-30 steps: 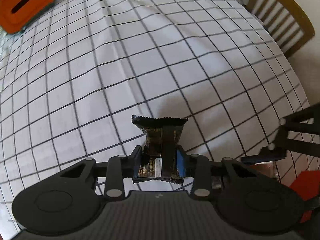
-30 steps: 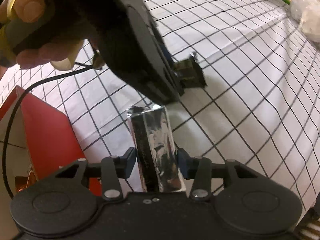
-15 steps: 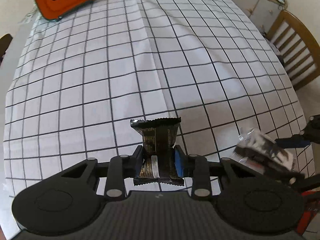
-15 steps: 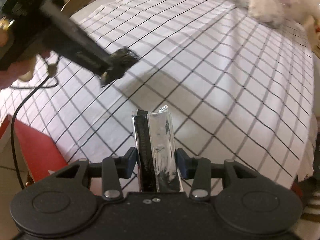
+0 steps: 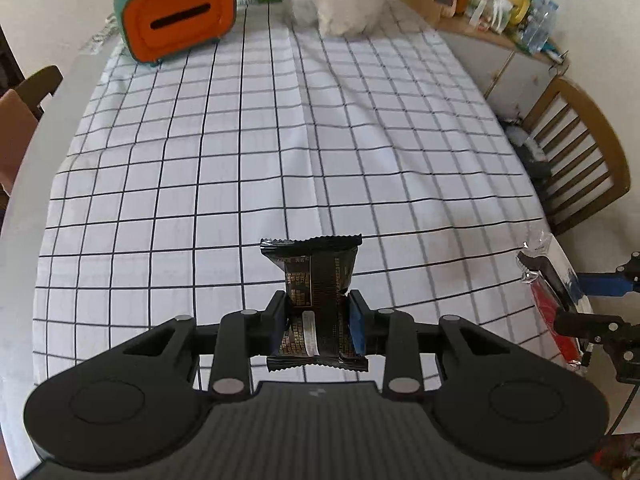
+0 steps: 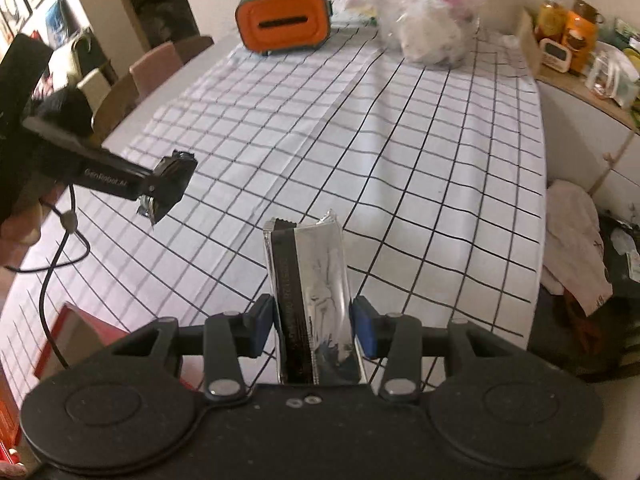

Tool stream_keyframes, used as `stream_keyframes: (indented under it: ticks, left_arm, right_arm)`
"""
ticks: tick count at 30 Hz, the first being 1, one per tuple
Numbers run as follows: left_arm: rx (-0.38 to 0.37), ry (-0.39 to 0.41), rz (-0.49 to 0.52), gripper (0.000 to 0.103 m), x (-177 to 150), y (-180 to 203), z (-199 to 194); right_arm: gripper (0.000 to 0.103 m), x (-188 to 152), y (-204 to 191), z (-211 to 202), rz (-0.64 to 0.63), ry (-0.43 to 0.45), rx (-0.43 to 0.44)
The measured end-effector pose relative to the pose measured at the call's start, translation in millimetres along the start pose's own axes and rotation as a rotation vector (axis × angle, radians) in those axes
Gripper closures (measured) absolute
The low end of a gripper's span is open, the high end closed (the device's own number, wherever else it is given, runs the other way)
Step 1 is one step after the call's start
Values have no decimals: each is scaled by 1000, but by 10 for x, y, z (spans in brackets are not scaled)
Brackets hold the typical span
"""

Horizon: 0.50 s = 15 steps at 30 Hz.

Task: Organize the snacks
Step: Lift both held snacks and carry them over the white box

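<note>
Both tools hang tilted steeply down over the surface (image 5: 360,152) with its checked cloth. The left hand-held gripper (image 5: 319,322) is clamped on one dark snack packet (image 5: 316,280), its pads pressed into the wrapper's sides. The right hand-held gripper (image 6: 312,324) pinches one silver-and-black snack bar (image 6: 314,280) standing upright between its pads. Two snacks, one in each, both clear of the cloth. One orange box (image 5: 176,20) with a slot sits at the far edge.
</note>
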<state>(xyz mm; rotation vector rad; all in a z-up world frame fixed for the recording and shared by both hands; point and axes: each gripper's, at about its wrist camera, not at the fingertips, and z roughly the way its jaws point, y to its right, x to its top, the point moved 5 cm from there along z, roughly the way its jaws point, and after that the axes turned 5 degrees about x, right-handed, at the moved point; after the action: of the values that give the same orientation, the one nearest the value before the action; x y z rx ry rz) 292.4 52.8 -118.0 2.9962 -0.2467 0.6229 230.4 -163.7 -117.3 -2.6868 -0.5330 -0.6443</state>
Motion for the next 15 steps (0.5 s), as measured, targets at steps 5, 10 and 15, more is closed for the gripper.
stream_keyframes:
  ticks: [5,10,15]
  left_arm:
    - [20,46,-17,72,-110,101,-366]
    - [56,76,-14,72,-294,244,-709]
    - [67,87,-3,72,-569,412,-968]
  right_arm:
    - [61,-59,-74,-282,42,38,5]
    - [61,-162,-173,-522,58,71,22]
    - [61,-342,-313,-721,49,91,56]
